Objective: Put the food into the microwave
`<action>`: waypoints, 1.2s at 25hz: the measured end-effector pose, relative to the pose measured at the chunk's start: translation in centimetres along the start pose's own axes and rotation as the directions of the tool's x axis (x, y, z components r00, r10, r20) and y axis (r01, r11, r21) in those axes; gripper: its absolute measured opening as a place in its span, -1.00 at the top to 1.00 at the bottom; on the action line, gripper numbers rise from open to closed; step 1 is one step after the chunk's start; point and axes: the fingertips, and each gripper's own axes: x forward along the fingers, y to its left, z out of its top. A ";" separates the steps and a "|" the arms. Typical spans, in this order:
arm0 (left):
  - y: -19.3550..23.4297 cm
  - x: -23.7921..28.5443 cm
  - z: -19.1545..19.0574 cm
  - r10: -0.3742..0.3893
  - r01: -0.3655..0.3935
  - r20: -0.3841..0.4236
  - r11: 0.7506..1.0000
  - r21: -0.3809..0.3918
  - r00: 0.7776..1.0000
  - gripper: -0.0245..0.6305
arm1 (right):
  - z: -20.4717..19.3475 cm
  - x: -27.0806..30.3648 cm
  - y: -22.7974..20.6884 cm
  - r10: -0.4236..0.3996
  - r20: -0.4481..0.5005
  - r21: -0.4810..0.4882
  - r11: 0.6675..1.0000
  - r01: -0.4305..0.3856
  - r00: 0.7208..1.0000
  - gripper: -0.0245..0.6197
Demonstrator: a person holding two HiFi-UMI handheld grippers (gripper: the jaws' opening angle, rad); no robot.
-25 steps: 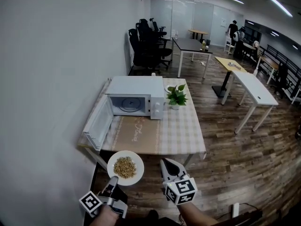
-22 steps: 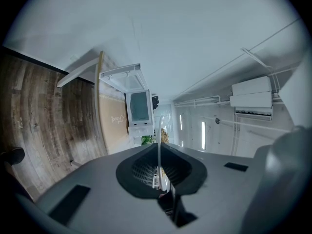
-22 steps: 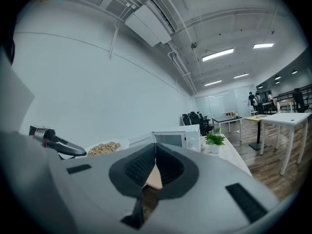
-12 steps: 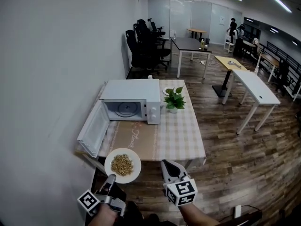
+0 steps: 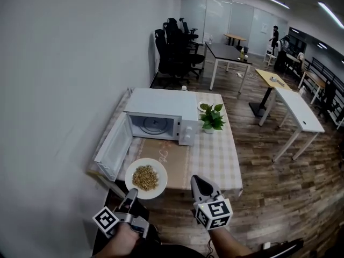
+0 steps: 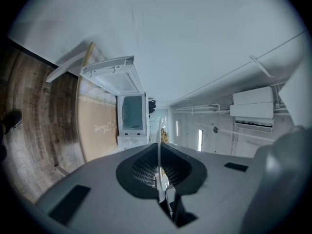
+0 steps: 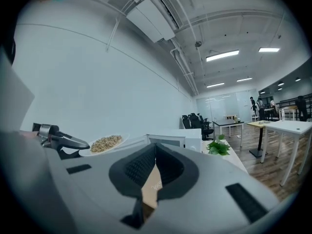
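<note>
A white plate (image 5: 146,178) heaped with brown food hangs level over the near edge of the checked table (image 5: 215,155). My left gripper (image 5: 132,193) is shut on its near rim. In the left gripper view the plate (image 6: 159,130) shows edge-on between the pads. Beyond it the white microwave (image 5: 161,104) stands with its door (image 5: 114,148) swung open to the left and its cavity empty. To the right of the plate, my right gripper (image 5: 198,180) is shut on nothing. In the right gripper view the plate (image 7: 103,144) and the microwave (image 7: 168,139) lie ahead to the left.
A small potted plant (image 5: 212,117) stands on the table right of the microwave. A white wall runs along the left. Black office chairs (image 5: 174,50) and other desks (image 5: 298,112) stand farther back on the wooden floor.
Both grippers and the plate have moved forward toward the table. The plate now hangs over the table's near edge, closer to the open microwave.
</note>
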 end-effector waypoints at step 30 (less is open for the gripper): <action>2.0 12.5 8.2 -0.010 0.001 -0.097 0.996 -0.088 0.995 0.86 | 1.8 14.0 -0.5 -0.087 -0.042 -0.051 0.995 0.085 0.995 0.90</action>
